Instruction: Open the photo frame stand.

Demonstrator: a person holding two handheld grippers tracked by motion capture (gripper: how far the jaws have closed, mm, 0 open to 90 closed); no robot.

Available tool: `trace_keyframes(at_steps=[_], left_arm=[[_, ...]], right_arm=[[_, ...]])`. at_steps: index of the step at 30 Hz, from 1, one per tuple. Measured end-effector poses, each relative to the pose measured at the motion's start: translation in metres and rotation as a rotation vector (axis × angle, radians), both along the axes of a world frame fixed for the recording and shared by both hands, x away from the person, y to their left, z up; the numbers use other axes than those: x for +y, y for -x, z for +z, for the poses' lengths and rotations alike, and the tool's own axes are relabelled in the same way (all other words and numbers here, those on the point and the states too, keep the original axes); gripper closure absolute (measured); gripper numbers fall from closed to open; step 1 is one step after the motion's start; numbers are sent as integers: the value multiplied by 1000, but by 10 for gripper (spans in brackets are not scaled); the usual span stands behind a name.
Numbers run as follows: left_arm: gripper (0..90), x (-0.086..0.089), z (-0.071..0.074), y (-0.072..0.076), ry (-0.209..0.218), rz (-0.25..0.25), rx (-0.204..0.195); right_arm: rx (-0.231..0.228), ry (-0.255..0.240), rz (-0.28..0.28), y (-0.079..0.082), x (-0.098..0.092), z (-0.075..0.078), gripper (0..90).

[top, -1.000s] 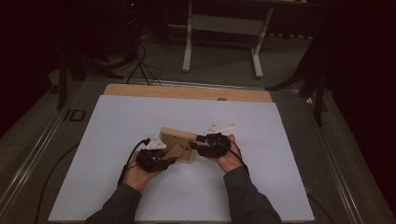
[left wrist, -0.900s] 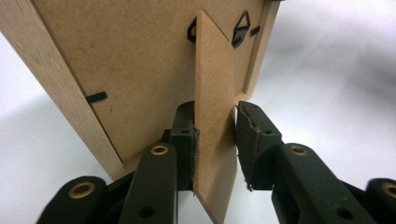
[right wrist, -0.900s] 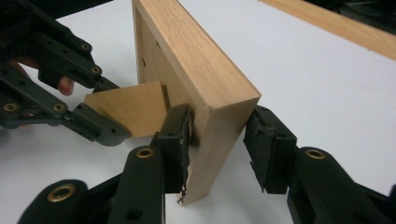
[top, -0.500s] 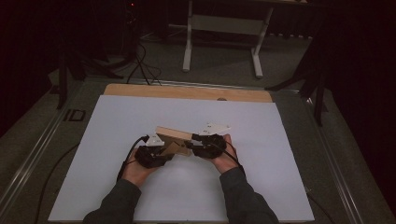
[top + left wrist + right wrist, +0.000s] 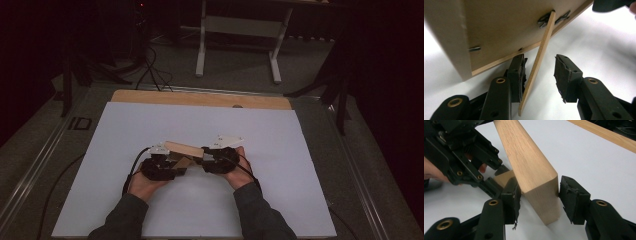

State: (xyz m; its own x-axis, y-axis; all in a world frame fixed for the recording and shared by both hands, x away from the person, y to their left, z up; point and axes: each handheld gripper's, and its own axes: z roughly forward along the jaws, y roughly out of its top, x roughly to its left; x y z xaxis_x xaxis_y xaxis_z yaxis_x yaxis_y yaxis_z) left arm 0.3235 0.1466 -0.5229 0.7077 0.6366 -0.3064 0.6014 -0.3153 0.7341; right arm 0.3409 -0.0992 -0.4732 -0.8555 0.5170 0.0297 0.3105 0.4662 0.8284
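**A:** Item one, hazards?

**B:** Hazard: drop of the wooden frame point(image 5: 182, 149). Likely cause: the right gripper point(image 5: 537, 197) has its pads on both faces of the frame's thick end, but its jaws have just been opening. The hold looks light, and the piece is tilted with one end raised. If the jaws part further, I judge it falls onto the white table cover point(image 5: 280, 150).

**A:** Item two?

**B:** Hazard: strain or snap of the prop strip point(image 5: 536, 65). Likely cause: the strip is thin and fixed only by a small dark clip at its top. The left gripper point(image 5: 539, 75) stands around it with jaws apart, and they too have just been opening. The strip leans on one pad and the other pad is clear of it. A sideways pull or a skewed re-close could bend it at the clip.

**A:** Location of the piece?

**B:** Near the middle of the table cover, towards the person. It sits between the two grippers, with the left gripper at one end and the right at the other.

**A:** Description?

**B:** Pale, unfinished wood with visible grain. Thick solid block at the right gripper's end, square-cut. The flat back panel has a raised border, small metal tabs and the slim prop hinged across it. No damage visible.
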Motion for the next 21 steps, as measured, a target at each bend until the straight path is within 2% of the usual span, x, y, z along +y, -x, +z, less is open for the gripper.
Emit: trace_keyframes(at_steps=[6,12,17,21], left_arm=[[608,5,1,3,22,6,3],[606,8,2,7,34,0,9],[599,12,5,11,44,14,8],[598,13,6,12,45,19,4]], right_arm=[[8,0,13,3,0,-1,489],[16,2,30,13,-2,-7,458],[7,-22,6,19,-8,-9,446],[-16,-10,-10,20,-12,-7,427]])
